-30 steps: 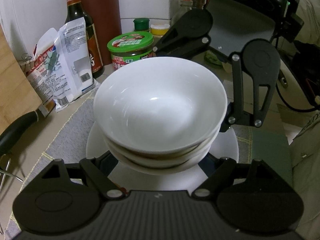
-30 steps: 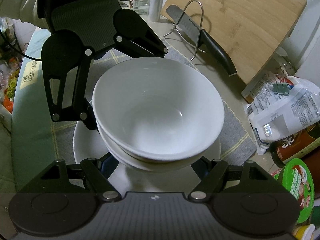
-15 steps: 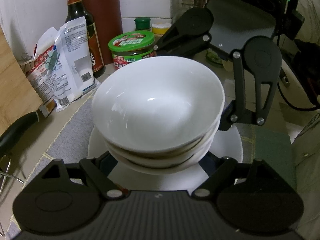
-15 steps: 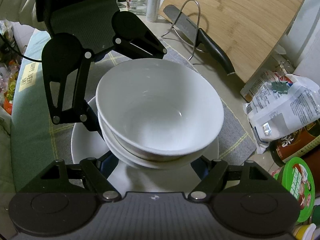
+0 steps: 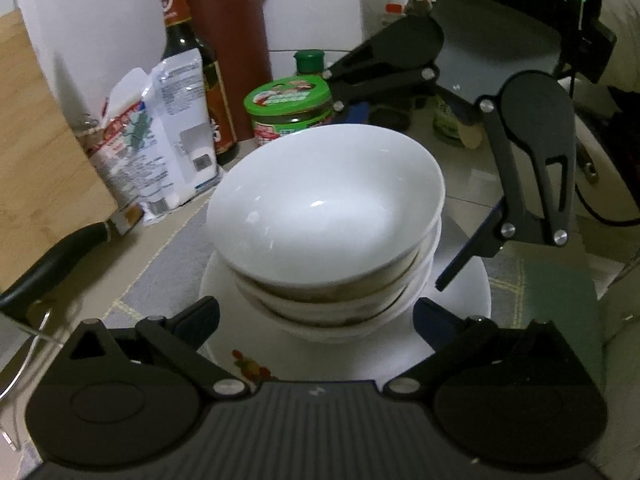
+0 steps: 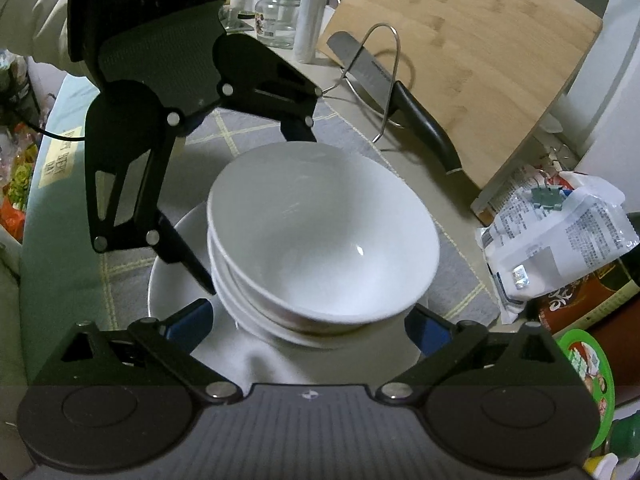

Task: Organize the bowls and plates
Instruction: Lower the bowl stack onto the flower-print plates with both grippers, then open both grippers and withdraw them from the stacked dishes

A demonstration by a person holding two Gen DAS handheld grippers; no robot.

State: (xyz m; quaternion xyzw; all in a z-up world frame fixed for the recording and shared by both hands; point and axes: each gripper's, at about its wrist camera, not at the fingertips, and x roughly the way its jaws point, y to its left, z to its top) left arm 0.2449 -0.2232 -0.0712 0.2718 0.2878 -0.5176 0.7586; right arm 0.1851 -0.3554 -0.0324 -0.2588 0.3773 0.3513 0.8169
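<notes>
Glazed white ceramic: stacked bowls (image 5: 324, 216) nested on a plate (image 5: 460, 292), on a grey mat on the table. Left gripper (image 5: 316, 320) and right gripper (image 6: 308, 320) flank the stack, jaws opening wide, holding nothing. Likely heavy, slick, chip-prone; grip the plate rim from opposite sides. Beyond: knife (image 6: 420, 120), cutting board (image 6: 480, 60).

I see a stack of white bowls (image 5: 324, 216) nested upright, the top one tilted a little, empty and glossy. They sit on a white plate (image 5: 464, 280) with a small coloured motif near its rim, lying flat on a grey mat (image 6: 360, 136).
</notes>
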